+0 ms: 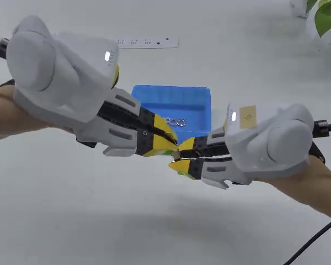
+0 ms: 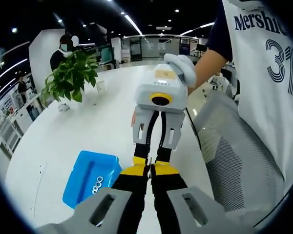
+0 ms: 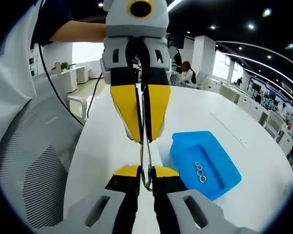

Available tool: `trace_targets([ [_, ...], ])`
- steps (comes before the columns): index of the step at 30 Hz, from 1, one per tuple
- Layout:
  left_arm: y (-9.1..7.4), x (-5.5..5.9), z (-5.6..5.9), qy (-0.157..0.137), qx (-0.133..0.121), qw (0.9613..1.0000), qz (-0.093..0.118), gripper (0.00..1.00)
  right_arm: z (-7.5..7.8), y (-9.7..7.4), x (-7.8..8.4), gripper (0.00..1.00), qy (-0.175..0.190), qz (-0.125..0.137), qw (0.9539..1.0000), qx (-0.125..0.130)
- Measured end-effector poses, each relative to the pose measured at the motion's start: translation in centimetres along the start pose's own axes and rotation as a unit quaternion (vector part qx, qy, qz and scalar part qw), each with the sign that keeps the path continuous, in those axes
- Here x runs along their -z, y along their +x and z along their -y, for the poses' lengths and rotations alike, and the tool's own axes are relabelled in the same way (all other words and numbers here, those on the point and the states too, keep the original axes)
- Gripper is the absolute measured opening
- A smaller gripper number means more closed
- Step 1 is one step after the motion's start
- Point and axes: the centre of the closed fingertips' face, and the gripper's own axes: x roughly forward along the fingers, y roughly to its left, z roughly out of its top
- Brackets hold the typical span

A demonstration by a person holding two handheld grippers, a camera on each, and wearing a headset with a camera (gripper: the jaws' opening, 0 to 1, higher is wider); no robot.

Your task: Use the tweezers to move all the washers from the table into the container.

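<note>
The thin metal tweezers (image 3: 145,158) run between the two grippers, which meet tip to tip above the white table. My left gripper (image 1: 170,144) comes in from the left with its yellow jaws shut on the tweezers' upper part. My right gripper (image 1: 177,158) faces it from the right, its jaws (image 3: 145,171) pressed together on the tweezers' other end. Just behind the tips sits the blue container (image 1: 154,98), with three washers (image 1: 174,121) in a row inside. The container (image 2: 83,170) and washers (image 2: 96,184) lie lower left in the left gripper view; the washers (image 3: 200,171) show again in the right gripper view.
A white power strip (image 1: 147,42) lies at the back of the table and a potted plant (image 1: 323,13) stands at the far right corner. A grey mesh chair (image 2: 234,156) is beside the table. A black cable (image 1: 311,243) trails from the right gripper.
</note>
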Motion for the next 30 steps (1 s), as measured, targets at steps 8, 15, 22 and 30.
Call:
trace_targets([
  [8,-1.1,-0.8,-1.8,0.013,-0.017,0.9998,0.006,0.07,1.9,0.2,-1.6,0.1,-0.009,0.012,0.9998,0.012],
  [15,-1.6,-1.2,-3.5,0.023,-0.024,0.9995,0.004,0.07,3.7,0.4,-2.3,0.1,-0.016,0.018,0.9995,0.021],
  [22,-1.3,-0.9,-6.4,0.028,-0.031,0.9991,0.004,0.07,6.0,0.7,-2.4,0.1,-0.017,0.02,0.9991,0.032],
  [30,-0.5,0.2,-8.5,0.026,-0.032,0.9991,-0.002,0.07,8.5,2.1,-1.1,0.1,-0.025,0.013,0.9991,0.033],
])
